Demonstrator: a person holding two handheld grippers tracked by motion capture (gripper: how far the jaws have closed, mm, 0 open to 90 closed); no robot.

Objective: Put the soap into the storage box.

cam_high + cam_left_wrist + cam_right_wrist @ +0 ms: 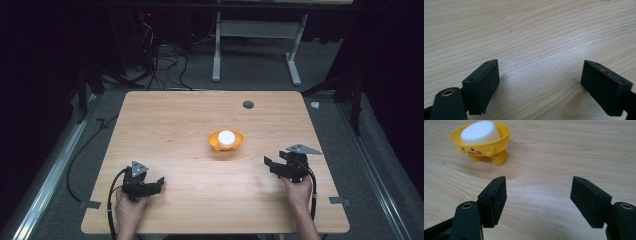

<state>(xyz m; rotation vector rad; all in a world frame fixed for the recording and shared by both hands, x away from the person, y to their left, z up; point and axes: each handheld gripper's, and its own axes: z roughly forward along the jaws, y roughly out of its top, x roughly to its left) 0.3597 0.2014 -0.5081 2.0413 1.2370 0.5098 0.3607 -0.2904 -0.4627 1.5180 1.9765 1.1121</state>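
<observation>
A yellow duck-shaped dish [226,142] stands near the middle of the wooden table [190,125], with a white soap bar [226,137] lying in it. In the right gripper view the dish [487,147] and soap [480,132] sit at the upper left, ahead of the jaws. My right gripper [272,164] rests low at the table's right, open and empty; its jaws stand wide apart [537,197]. My left gripper [159,184] is near the front left edge, also open [540,82], with bare wood between its jaws.
A small dark round grommet [248,104] is set in the table near its far edge. Beyond the table stand a white desk frame [257,35] and loose cables [165,60] on the grey floor. A person's hands hold both grippers at the front edge.
</observation>
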